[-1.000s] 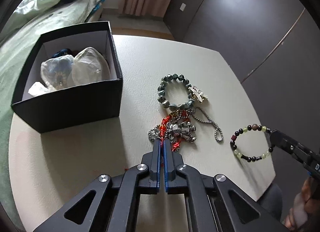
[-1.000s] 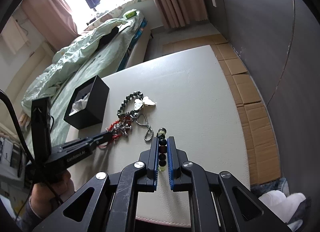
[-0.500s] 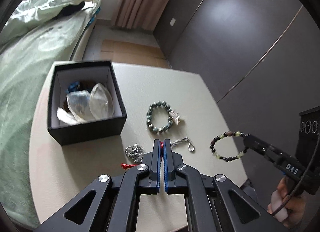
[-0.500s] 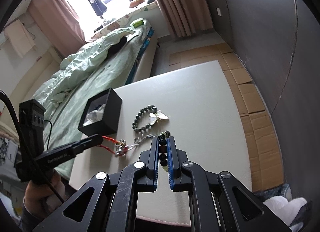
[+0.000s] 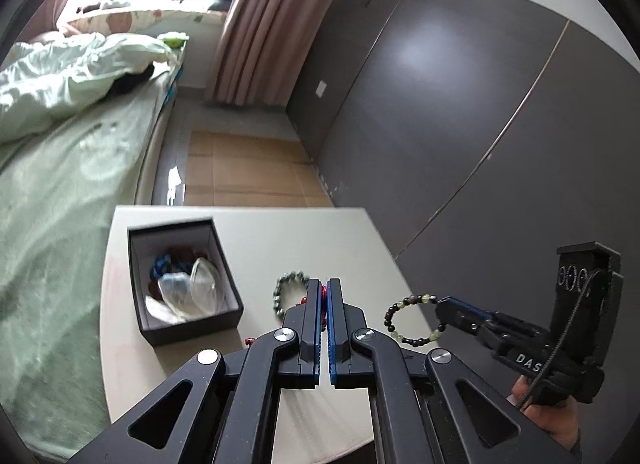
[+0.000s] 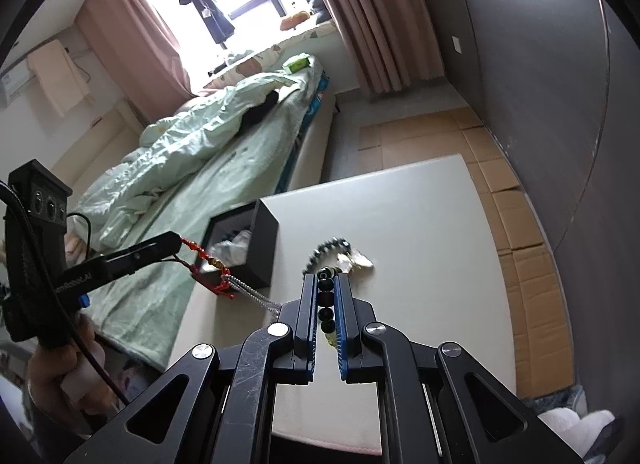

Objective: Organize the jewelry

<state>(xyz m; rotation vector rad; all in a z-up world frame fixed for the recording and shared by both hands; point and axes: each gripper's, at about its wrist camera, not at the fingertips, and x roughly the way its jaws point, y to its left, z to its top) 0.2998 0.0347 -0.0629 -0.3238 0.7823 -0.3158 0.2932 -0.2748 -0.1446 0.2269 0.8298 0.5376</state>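
Bedroom daylight falls across a pale surface (image 5: 256,240) set between a bed and a dark grey wardrobe wall. Nearest me, my left gripper (image 5: 324,296) has its jaws pressed together on a red cord necklace (image 6: 208,260), pinching the red strand; from the right wrist view the cord hangs off the tip, runs through red beads and a knot, and trails a silver chain (image 6: 256,298) down toward the surface. My right gripper (image 6: 325,292) has its jaws pinching a beaded bracelet (image 5: 412,320), dark beads lined up between the blue pads; from the left wrist view it hangs as an open loop of dark and pale green beads, clear of the surface. Just beyond my left jaws a grey-green bead bracelet (image 5: 286,292) lies flat on the surface, with a pale butterfly-shaped charm (image 6: 356,260) beside it. Further left sits an open black box (image 5: 180,284) with a white lining, holding clear plastic pouches and some blue and brown pieces. Beyond the surface lie cardboard sheets on the floor (image 6: 516,199), the bed with a rumpled pale green duvet (image 6: 192,143), pink curtains (image 5: 264,23) and a bright window.
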